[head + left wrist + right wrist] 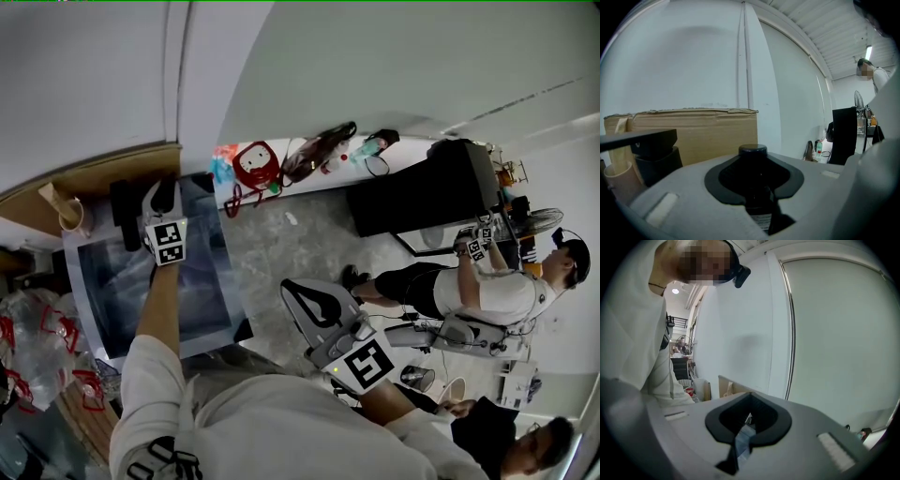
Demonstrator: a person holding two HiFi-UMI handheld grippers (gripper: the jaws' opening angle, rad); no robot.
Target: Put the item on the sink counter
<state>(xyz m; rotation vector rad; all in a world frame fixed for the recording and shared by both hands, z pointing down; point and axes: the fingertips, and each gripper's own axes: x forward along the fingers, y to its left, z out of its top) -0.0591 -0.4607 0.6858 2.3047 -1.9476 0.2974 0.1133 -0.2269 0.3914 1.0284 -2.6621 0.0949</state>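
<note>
My left gripper (161,199) reaches out over a steel sink (112,323) at the left of the head view. It is shut on a dark bottle with a black cap (752,151), which stands upright between the jaws of that left gripper (753,190). A white label shows low on the bottle. My right gripper (302,302) hangs back over the floor, to the right of the sink and away from it. In its own view the right gripper (744,434) shows only a thin slit between the jaws and nothing held.
A black faucet-like fixture (651,152) and a beige cup-like piece (62,212) stand at the sink's back edge, before a cardboard panel (693,133). Clear bags with red handles (28,352) lie left. A red bag (253,165), black cabinet (422,192) and seated person (487,292) lie right.
</note>
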